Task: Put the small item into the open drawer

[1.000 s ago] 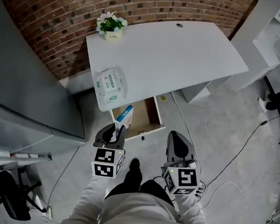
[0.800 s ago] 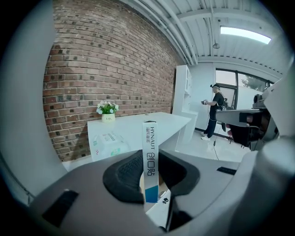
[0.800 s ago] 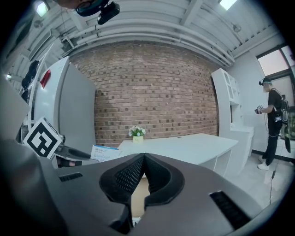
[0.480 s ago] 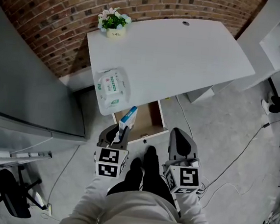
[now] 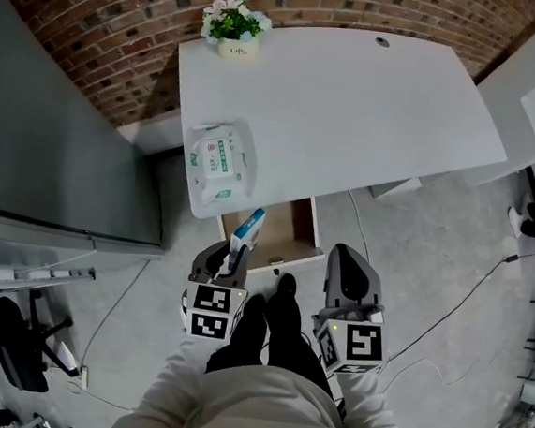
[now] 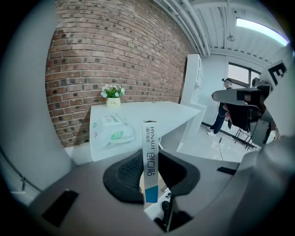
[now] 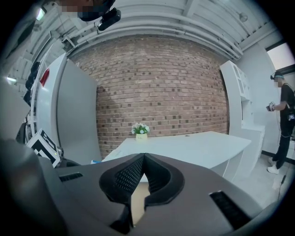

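Two hand-held grippers hover at the front of an open drawer [image 5: 295,222] that juts from under the near edge of a white desk [image 5: 353,104]. From the head view, the left gripper [image 5: 226,263] is clamped on a small white-and-blue box [image 5: 246,231], which stands upright over the drawer's left front corner, and the wooden floor to the box's right lies bare. The right gripper [image 5: 348,266] sits at the drawer's right front corner. A wipes pack [image 5: 219,161] lies at the desk's near left corner, reaching its edge, and a potted plant [image 5: 236,24] stands at the far left corner. A grey cabinet [image 5: 58,141] closes in the left side, while grey floor [image 5: 434,243] opens to the right. In the left gripper view, both dark pads press the box's flat sides, with the desk edge and wipes pack beyond. In the right gripper view, the jaws meet tip to tip with nothing between them, and the desk's long edge runs across in front of a brick wall [image 7: 161,87].
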Motion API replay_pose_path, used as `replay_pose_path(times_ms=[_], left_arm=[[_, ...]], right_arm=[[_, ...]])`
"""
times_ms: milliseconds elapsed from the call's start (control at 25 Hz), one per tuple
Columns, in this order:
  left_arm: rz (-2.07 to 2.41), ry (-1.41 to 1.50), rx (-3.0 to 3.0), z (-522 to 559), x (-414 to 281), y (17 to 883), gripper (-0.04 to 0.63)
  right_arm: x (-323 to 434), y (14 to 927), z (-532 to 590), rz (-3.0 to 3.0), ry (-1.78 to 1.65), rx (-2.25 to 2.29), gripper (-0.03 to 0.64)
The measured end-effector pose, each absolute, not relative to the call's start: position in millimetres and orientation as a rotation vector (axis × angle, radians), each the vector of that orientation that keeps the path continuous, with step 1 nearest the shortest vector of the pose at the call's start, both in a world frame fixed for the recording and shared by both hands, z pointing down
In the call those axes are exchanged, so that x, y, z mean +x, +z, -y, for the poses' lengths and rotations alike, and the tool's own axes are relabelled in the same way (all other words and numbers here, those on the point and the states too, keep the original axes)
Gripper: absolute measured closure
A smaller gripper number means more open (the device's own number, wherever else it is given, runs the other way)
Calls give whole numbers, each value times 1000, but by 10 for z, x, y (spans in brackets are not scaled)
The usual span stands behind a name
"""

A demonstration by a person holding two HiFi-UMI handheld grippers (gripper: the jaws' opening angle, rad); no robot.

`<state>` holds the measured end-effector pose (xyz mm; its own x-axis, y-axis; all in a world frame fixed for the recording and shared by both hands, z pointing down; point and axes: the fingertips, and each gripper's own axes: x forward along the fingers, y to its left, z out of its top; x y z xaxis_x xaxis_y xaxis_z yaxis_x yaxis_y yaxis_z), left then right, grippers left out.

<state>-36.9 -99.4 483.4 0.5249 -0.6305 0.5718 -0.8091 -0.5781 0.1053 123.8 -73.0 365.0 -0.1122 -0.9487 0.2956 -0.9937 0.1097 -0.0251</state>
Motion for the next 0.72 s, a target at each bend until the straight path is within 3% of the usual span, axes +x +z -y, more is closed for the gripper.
replay_pose_path(times_ms=[720], left_arm=[[1185,843,2197,1142,-318,5868,497]], right_arm=[[1259,4115,1024,2208,381,1753,591]])
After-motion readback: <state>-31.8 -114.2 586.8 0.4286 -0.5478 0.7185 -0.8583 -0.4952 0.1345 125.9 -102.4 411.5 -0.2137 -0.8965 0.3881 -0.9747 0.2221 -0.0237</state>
